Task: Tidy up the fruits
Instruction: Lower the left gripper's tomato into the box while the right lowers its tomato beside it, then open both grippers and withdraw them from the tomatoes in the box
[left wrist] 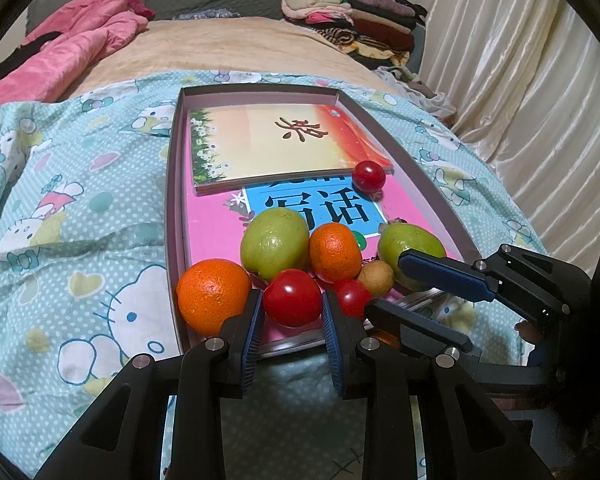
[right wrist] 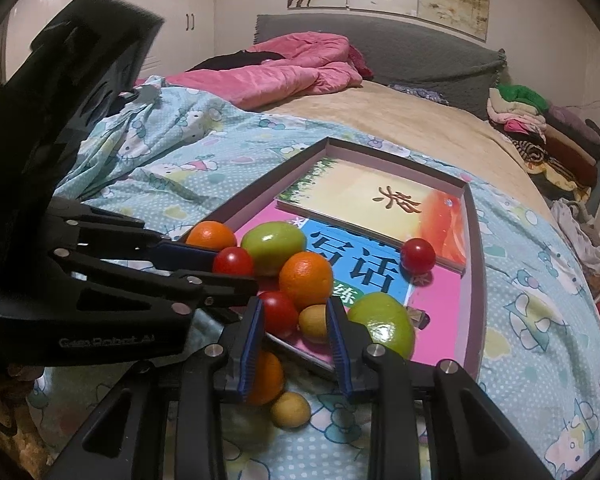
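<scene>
A shallow box tray [left wrist: 176, 184] [right wrist: 474, 280] lies on the bed with two books inside. Fruits are piled at its near end: two oranges [left wrist: 212, 296] [left wrist: 334, 252], two green fruits [left wrist: 274, 242] [left wrist: 408, 246], red tomatoes and a small tan fruit [left wrist: 376, 278]. My left gripper [left wrist: 292, 306] has its fingers on either side of a red tomato [left wrist: 293, 298], touching it. My right gripper [right wrist: 294, 320] is open around a tan fruit [right wrist: 314, 324] and beside a tomato [right wrist: 278, 312]. One tomato [left wrist: 368, 176] sits apart by the upper book. An orange [right wrist: 266, 376] and a tan fruit [right wrist: 290, 408] lie outside the tray.
The bed has a blue cartoon-print sheet [left wrist: 80, 240], a pink quilt [left wrist: 72, 44] at the head and folded clothes [left wrist: 352, 16] at the far right. Curtains [left wrist: 512, 80] hang on the right. The yellow book [left wrist: 276, 140] lies on the pink one [left wrist: 212, 232].
</scene>
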Demonstrator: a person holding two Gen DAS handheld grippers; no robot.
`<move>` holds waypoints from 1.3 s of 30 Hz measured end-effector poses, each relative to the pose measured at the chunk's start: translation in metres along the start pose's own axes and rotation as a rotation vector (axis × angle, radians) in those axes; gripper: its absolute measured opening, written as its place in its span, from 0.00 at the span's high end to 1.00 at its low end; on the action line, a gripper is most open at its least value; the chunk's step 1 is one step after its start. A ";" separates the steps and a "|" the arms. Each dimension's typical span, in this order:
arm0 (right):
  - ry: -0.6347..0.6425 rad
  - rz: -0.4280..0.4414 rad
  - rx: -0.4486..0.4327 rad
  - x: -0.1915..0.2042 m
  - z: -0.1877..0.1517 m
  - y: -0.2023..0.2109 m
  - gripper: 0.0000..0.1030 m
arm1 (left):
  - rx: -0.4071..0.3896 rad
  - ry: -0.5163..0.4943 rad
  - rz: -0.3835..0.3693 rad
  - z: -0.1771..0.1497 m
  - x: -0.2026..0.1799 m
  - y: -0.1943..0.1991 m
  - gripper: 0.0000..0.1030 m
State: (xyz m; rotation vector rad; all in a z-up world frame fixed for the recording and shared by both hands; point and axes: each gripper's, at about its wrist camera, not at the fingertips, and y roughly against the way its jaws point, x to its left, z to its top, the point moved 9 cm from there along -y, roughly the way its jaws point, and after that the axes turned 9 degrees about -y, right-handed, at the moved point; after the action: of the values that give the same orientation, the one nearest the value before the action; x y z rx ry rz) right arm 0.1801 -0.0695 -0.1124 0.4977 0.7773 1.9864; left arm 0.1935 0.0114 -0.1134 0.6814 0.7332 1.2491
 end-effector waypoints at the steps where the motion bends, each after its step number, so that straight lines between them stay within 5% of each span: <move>1: -0.008 0.002 0.002 -0.001 0.000 0.000 0.69 | 0.000 0.000 0.000 0.000 0.000 0.000 0.71; 18: -0.028 -0.007 0.002 -0.005 0.000 0.001 0.66 | -0.003 0.003 -0.001 0.000 0.000 0.002 0.70; 23: -0.030 -0.012 -0.006 -0.005 0.000 0.004 0.57 | -0.022 -0.007 -0.006 0.001 -0.003 0.008 0.62; 36: -0.044 -0.028 -0.013 -0.010 0.000 0.006 0.54 | -0.041 -0.002 -0.003 0.004 -0.004 0.015 0.61; 39: -0.054 -0.031 -0.017 -0.012 0.002 0.008 0.51 | -0.051 -0.002 -0.013 0.005 -0.005 0.018 0.53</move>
State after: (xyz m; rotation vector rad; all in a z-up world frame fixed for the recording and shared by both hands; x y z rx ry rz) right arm 0.1821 -0.0823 -0.1061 0.5246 0.7294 1.9419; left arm 0.1863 0.0093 -0.0953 0.6357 0.7009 1.2511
